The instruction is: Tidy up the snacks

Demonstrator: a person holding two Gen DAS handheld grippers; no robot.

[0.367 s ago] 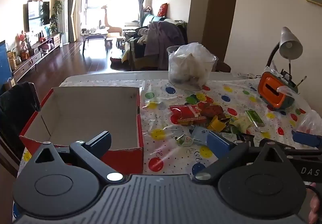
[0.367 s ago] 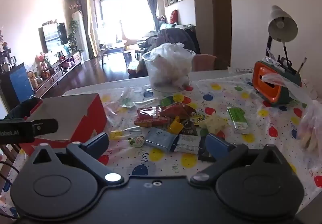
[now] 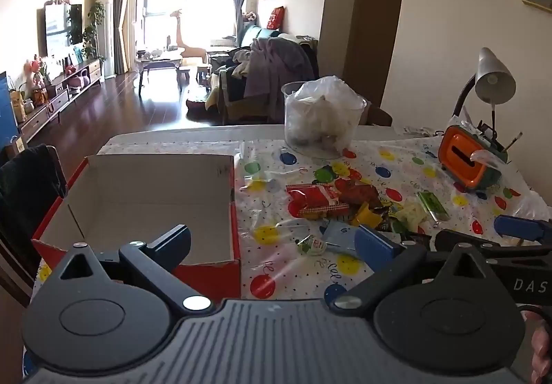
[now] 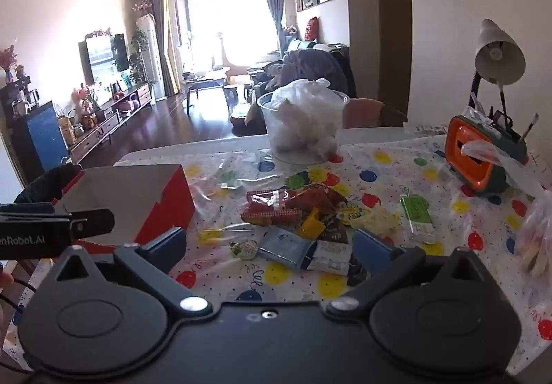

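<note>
1. The left gripper (image 3: pixel 272 239) is held above the near table edge with its jaws spread wide and nothing between them; its left finger (image 3: pixel 174 239) hangs over the near right corner of the box (image 3: pixel 145 190), its right finger (image 3: pixel 377 240) over the snack pile.
2. The right gripper (image 4: pixel 270 244) is likewise spread wide and empty, with the near edge of the snacks (image 4: pixel 310 215) seen between its fingers.
3. The snacks are heaped on the dotted tablecloth (image 3: pixel 362 163), right of the box and apart from it; a strip of bare cloth is left between the box's right wall and the pile.
4. The box is open at the top, red outside, plain card inside, and nothing is seen in it. Its left wall lies close to the table's left edge.
5. Behind the pile a clear tub (image 3: pixel 322 121) stuffed with plastic bags is set near the far edge; an orange holder (image 3: pixel 464 161) and a lamp (image 3: pixel 493 80) are placed at the far right.
6. Legible writing is limited to the grippers: "DAS" on the right one in the left view, "nRobot.AI", cut at the frame edge, on the left one in the right view. Wrapper print is too small to be read.
7. A green bar (image 4: pixel 415 216) and a red packet (image 4: pixel 272 204) can be made out; the rest of the pile overlaps and is hard to separate. The near table edge is hidden by the gripper bodies, and a bag (image 4: pixel 534 232) is cut off at the right.
</note>
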